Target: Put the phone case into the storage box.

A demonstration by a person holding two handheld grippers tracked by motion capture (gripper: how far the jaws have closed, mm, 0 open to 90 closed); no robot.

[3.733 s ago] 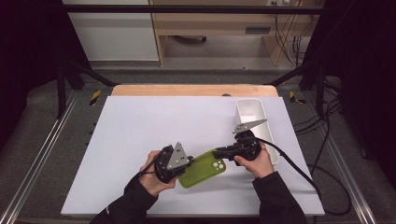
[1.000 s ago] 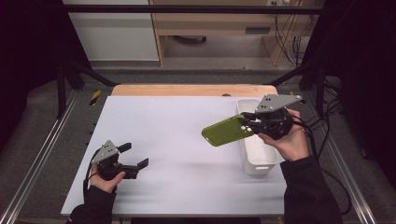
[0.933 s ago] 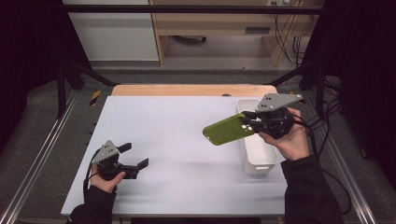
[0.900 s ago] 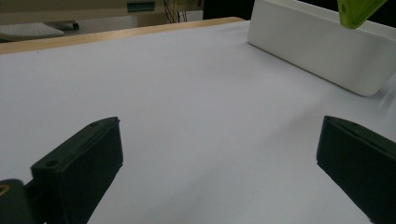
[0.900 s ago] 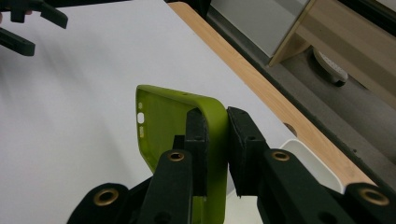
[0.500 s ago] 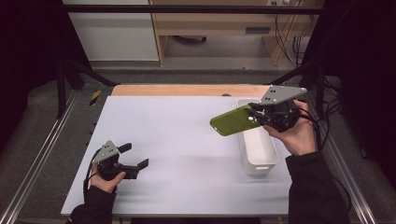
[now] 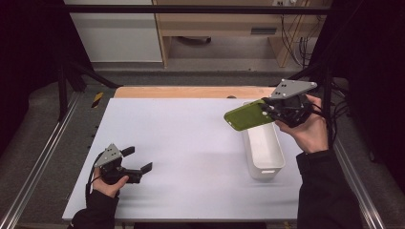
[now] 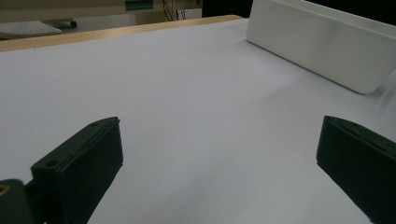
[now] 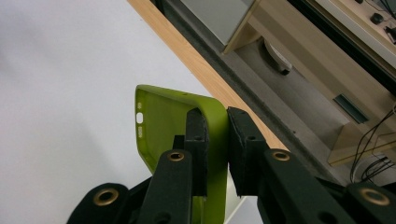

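Note:
A green phone case hangs in the air above the far end of the white bin, at the table's right. My right gripper is shut on its edge. In the right gripper view the case stands on edge with its hollow side showing, one wall pinched between the two black jaws of the right gripper. My left gripper rests low at the table's near left, open and holding nothing. Its own view shows the left gripper with jaws wide apart over bare white table, the bin beyond.
The white table has a wooden strip along its far edge. Metal rails run along both sides. Cables trail at the right behind my right hand. A cabinet and shelving stand beyond the table.
My right gripper has carried the green case up and away to the far right, from the table's near middle to above the bin. The left gripper let go and drew back to the near left.

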